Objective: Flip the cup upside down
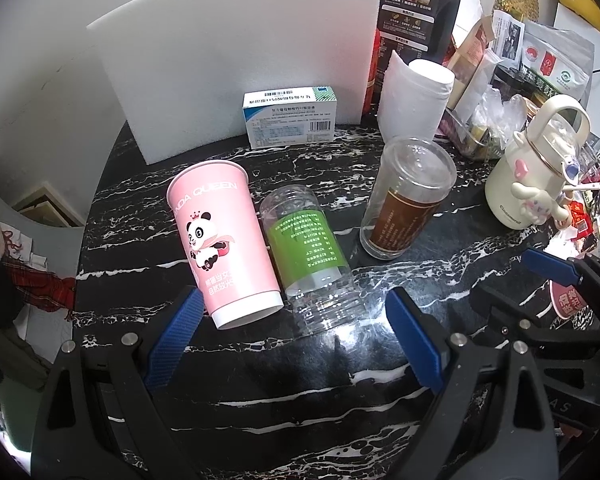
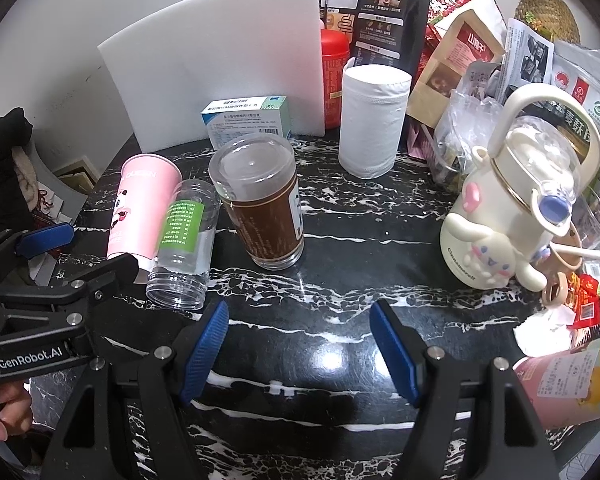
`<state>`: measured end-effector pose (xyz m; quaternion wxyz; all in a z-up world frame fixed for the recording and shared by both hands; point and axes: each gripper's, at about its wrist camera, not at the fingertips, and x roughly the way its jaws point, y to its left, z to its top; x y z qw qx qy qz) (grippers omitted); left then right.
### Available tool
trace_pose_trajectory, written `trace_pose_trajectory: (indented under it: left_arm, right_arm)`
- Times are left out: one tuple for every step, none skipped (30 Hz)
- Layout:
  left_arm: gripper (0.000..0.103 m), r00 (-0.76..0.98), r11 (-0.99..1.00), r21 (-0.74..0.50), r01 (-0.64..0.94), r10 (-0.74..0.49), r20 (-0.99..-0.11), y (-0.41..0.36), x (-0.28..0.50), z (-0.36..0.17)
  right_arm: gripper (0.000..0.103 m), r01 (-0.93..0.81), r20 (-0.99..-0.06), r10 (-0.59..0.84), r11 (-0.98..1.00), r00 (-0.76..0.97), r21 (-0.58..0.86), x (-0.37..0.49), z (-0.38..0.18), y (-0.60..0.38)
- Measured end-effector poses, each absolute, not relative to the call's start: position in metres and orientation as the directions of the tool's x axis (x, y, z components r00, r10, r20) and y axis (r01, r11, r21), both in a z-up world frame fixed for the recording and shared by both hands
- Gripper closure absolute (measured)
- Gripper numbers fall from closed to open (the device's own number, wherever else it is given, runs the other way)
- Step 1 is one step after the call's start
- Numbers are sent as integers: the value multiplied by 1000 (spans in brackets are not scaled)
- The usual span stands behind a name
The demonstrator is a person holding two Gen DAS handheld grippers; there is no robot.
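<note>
Claws: while both hover low over the worktop (image 1: 260,400), left claw (image 1: 296,340) and right claw (image 2: 298,354) gape, holding nothing.
Cup: pink cup (image 1: 224,240) stands at 11 o'clock of the left claw, touching 1 clear jar (image 1: 308,256).
Axis: upright, mouth up.
Nearer: left.

Pink panda cup (image 1: 220,240) – blk/wht marbled table (image 1: 300,380).

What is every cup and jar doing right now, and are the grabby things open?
Pink panda cup: upright, mouth up.
Green-label clear jar: lying on its side, touching the pink cup.
Brown-label clear jar: upside down, standing.
Left hand-held gripper: open, empty.
Right hand-held gripper: open, empty.
</note>
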<state>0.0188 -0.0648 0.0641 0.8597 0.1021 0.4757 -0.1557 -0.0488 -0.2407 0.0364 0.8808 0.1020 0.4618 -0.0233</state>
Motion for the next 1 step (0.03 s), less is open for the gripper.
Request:
trace_pose_trajectory:
  left_arm:
    - [11,501,931,30,364,-168,-849,-65,19,64]
  right_arm:
    - [29,137,-818,52,978,573,158,-49,37,-241]
